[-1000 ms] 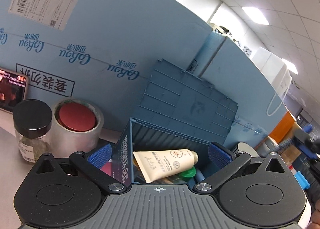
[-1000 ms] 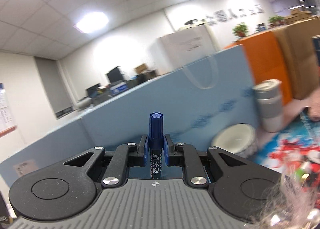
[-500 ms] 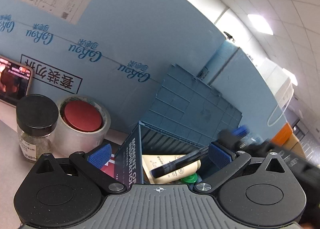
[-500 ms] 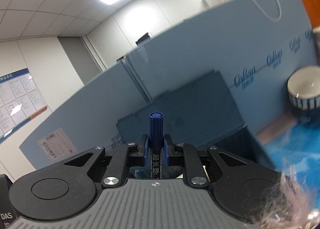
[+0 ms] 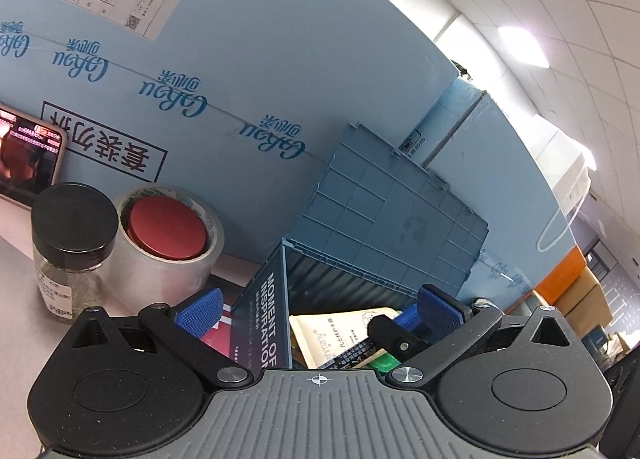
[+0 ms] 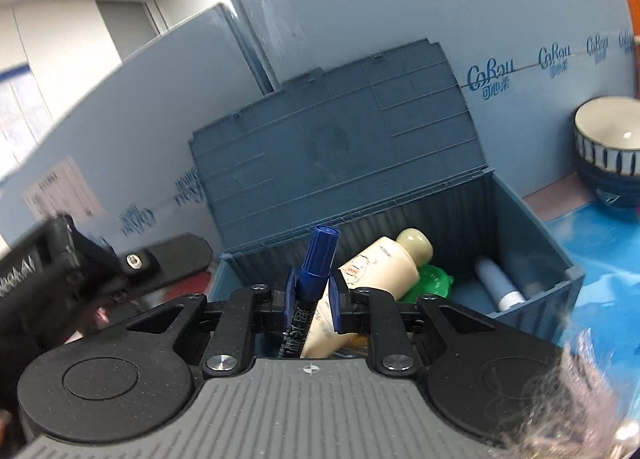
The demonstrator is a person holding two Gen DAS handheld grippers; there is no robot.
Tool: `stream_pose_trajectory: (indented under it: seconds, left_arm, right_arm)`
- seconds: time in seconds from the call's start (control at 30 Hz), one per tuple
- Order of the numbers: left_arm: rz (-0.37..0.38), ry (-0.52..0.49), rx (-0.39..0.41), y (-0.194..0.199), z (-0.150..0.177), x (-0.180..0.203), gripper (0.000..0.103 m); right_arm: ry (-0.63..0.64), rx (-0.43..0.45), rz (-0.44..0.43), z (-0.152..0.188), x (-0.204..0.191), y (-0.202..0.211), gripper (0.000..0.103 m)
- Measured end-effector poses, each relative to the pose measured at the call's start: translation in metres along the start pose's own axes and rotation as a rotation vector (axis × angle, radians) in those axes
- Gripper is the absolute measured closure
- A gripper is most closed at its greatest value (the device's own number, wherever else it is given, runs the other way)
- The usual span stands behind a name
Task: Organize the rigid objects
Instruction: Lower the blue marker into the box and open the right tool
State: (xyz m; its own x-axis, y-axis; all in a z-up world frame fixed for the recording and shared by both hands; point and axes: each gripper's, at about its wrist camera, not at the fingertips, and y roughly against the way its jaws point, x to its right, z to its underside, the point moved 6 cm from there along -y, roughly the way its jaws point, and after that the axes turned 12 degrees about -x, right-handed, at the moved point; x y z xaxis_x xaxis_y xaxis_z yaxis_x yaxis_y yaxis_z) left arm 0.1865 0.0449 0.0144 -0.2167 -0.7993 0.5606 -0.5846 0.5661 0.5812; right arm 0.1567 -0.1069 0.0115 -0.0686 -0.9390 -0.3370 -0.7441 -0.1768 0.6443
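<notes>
An open blue-grey storage box (image 6: 532, 235) with its lid up holds a cream tube (image 6: 384, 263), a green cap (image 6: 432, 279) and a pale blue stick (image 6: 498, 283). My right gripper (image 6: 312, 299) is over the box; its jaws have parted a little and the blue-capped marker (image 6: 316, 259) leans tilted between them. My left gripper (image 5: 320, 307) is open and empty, straddling the box's left wall (image 5: 264, 319); the right gripper's finger and marker show by its right pad (image 5: 436, 307).
A glass jar with a black lid (image 5: 68, 243) and a tape roll around a red lid (image 5: 168, 243) stand left of the box. A phone (image 5: 28, 163) leans on the blue carton wall. A striped bowl (image 6: 608, 155) stands at the right.
My right gripper swung left and down from facing the room to over the box. Its jaws loosened and the marker tilted. The left gripper stayed open, shifting slightly.
</notes>
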Motion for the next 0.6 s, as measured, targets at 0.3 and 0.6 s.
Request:
stream_pose_trajectory:
  seconds: [0.3,0.6]
  left_arm:
    - [-0.002,0.004,-0.006,-0.002,0.000,-0.001,0.000]
    - [-0.006,-0.002,-0.010,-0.002,0.000,0.000,0.000]
  right_arm:
    - [0.108,0.013,0.130,0.007,0.003,0.003,0.064]
    - [0.130,0.102,0.159,0.006,0.007,0.027,0.016]
